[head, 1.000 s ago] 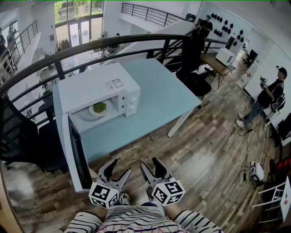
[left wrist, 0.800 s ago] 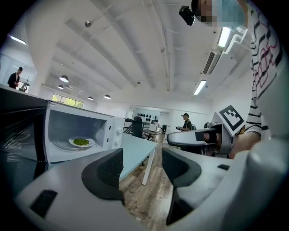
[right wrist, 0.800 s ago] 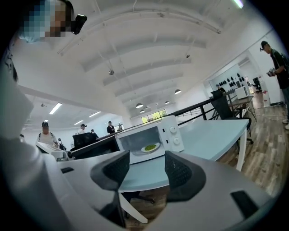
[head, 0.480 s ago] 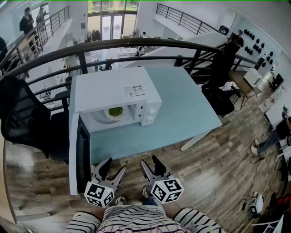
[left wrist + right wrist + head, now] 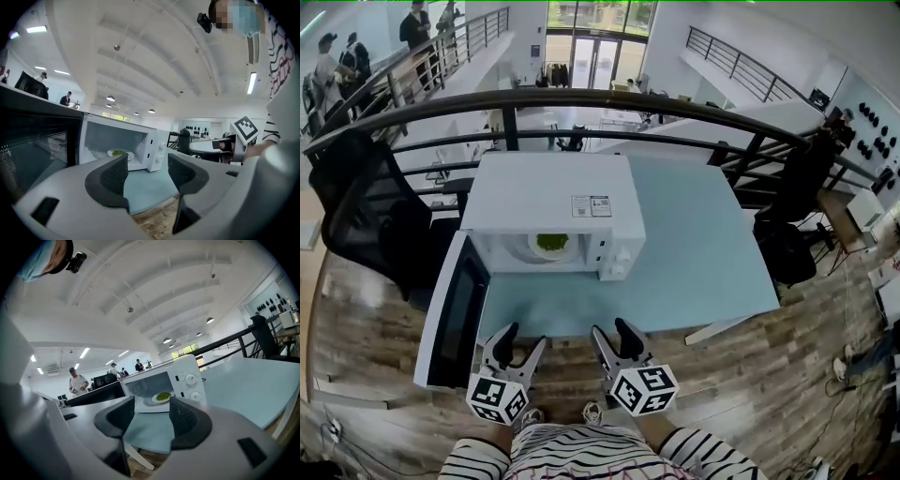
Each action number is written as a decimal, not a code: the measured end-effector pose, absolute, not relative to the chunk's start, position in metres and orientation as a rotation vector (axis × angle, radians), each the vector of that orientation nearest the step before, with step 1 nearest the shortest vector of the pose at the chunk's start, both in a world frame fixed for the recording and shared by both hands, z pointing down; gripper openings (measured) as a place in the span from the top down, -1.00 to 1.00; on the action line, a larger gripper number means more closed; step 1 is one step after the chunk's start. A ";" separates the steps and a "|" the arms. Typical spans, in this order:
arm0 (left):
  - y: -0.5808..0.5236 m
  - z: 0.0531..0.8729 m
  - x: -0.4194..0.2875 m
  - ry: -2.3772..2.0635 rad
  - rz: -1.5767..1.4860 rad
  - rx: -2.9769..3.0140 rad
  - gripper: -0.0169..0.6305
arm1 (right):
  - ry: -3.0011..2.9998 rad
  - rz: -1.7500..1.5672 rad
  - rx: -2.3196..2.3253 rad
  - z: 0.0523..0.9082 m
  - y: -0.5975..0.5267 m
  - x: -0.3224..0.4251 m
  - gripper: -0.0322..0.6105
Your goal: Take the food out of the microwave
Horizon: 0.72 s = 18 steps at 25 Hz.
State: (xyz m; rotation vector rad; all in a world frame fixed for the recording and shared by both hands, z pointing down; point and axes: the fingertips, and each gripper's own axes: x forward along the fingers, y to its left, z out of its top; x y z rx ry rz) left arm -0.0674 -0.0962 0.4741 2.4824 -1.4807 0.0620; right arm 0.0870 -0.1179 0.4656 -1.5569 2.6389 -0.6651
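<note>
Microwave (image 5: 551,202) shifted to 12 o'clock, door (image 5: 450,314) open; left gripper (image 5: 522,339), right gripper (image 5: 612,330) gape empty; plate (image 5: 154,400) under food (image 5: 163,395) plain only in gripper views.

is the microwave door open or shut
Open: the door stands swung out at the left of the microwave, and the plate of green food shows inside.

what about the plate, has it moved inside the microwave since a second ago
No. The plate still sits centred inside the open microwave; only the head view swung.
</note>
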 end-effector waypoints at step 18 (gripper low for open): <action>-0.120 0.500 -0.062 -1.659 0.038 2.307 0.18 | 2.735 -0.788 -1.400 0.497 -0.163 0.089 0.16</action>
